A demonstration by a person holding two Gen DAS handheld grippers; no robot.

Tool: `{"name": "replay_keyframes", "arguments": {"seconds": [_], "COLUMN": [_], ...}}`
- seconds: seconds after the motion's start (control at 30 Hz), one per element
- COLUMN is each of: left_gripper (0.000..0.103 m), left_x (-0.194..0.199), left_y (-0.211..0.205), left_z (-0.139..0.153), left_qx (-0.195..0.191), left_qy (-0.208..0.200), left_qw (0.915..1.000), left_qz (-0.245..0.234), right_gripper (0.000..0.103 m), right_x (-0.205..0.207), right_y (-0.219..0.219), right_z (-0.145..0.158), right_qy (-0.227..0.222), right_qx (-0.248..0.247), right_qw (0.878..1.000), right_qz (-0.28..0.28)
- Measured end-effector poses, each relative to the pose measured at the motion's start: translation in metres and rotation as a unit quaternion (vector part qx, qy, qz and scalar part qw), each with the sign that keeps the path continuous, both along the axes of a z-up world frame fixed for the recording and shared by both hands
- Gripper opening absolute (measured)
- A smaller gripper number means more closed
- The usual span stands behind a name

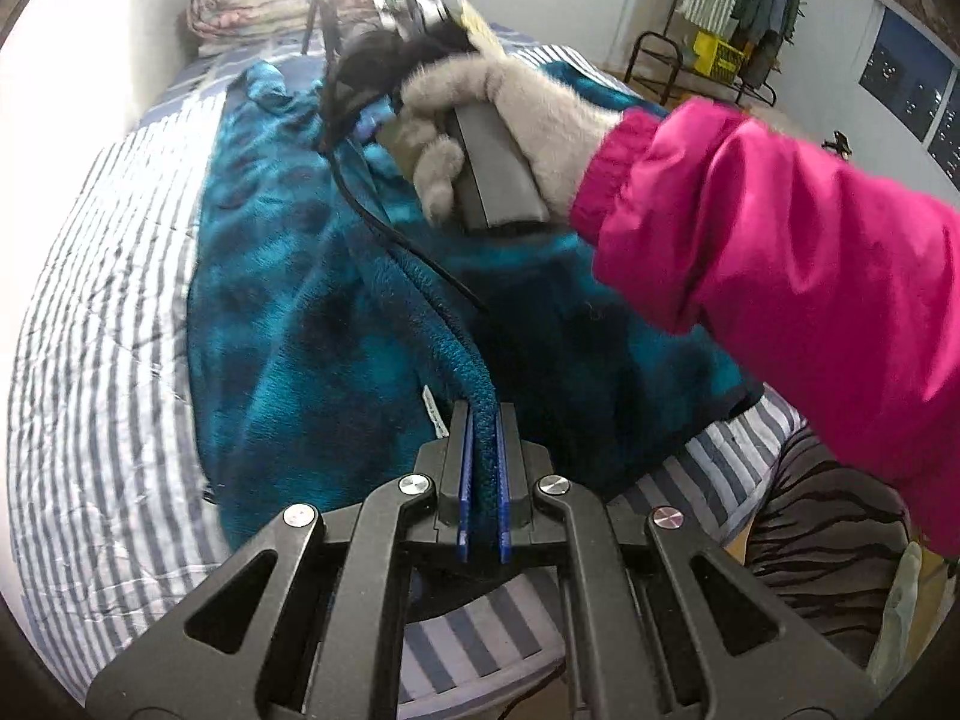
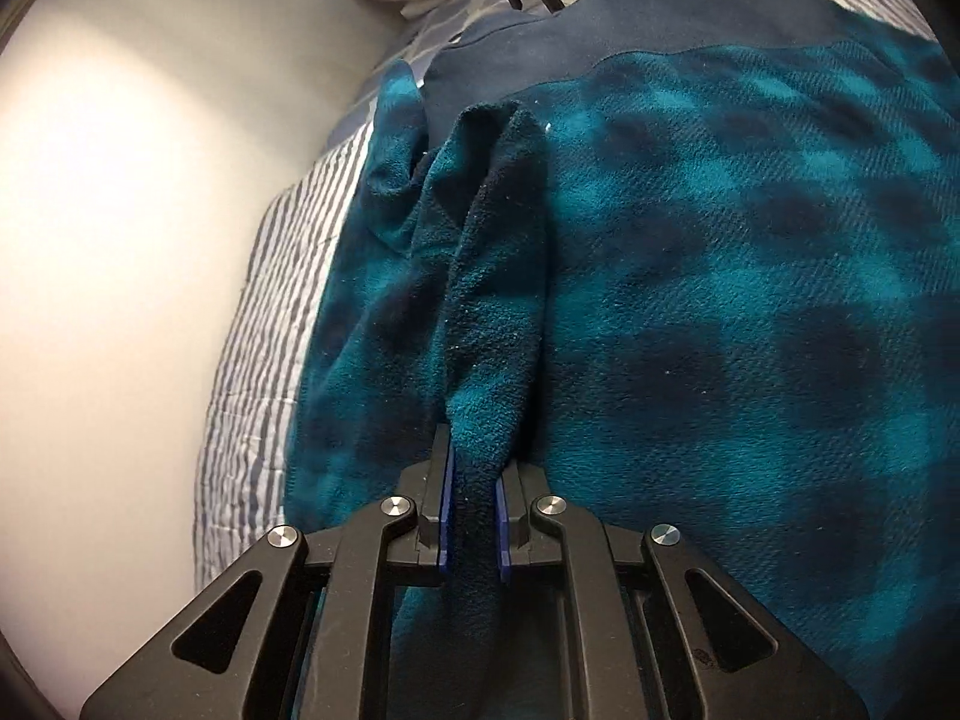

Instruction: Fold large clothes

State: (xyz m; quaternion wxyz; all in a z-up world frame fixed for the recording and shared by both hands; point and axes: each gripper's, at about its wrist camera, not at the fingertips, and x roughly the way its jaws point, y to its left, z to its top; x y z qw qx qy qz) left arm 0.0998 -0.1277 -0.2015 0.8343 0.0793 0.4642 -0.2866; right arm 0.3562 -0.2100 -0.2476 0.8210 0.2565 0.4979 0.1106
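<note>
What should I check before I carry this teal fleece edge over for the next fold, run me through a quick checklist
1. Left gripper shut on the fleece edge: ok.
2. Right gripper clamped on a bunched fleece fold: ok.
3. Fleece lying on the striped bed cover: ok, mostly flat, rumpled near the wall.
4. Black cable draped across the fleece under the gloved hand: not ok, it may snag.
5. Both grippers holding the same edge: cannot tell.
6. Landing area beyond the fleece: cannot tell, sleeve blocks the view.
</note>
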Motion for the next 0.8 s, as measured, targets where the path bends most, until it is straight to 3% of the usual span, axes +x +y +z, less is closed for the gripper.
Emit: {"name": "replay_keyframes", "arguments": {"seconds": [0.23, 0.33, 0.57, 0.67, 0.8], "left_gripper": [0.005, 0.018, 0.018, 0.018, 0.018], "left_x": [-0.019, -0.040, -0.047, -0.030, -0.013], "left_y": [0.017, 0.042, 0.106, 0.109, 0.085], "left_z": [0.011, 0.031, 0.053, 0.046, 0.025], "left_qx": [-0.044, -0.072, -0.095, -0.100, -0.105], "left_qy": [0.022, 0.013, -0.010, -0.009, 0.020], "left_qw": [0.9986, 0.9971, 0.9942, 0.9926, 0.9931], "left_qz": [-0.022, -0.022, 0.048, 0.068, 0.048], "right_gripper": [0.018, 0.018, 0.019, 0.019, 0.019], "right_x": [-0.020, -0.043, -0.147, -0.195, -0.243], "right_y": [0.003, -0.014, -0.047, -0.062, -0.076], "right_z": [0.055, 0.088, 0.165, 0.176, 0.177], "right_qy": [-0.053, -0.084, -0.161, -0.181, -0.177], "right_qx": [-0.029, -0.037, -0.038, -0.052, -0.081], "right_qw": [0.998, 0.995, 0.985, 0.981, 0.981], "right_qz": [0.019, 0.031, 0.045, 0.036, 0.016]}}
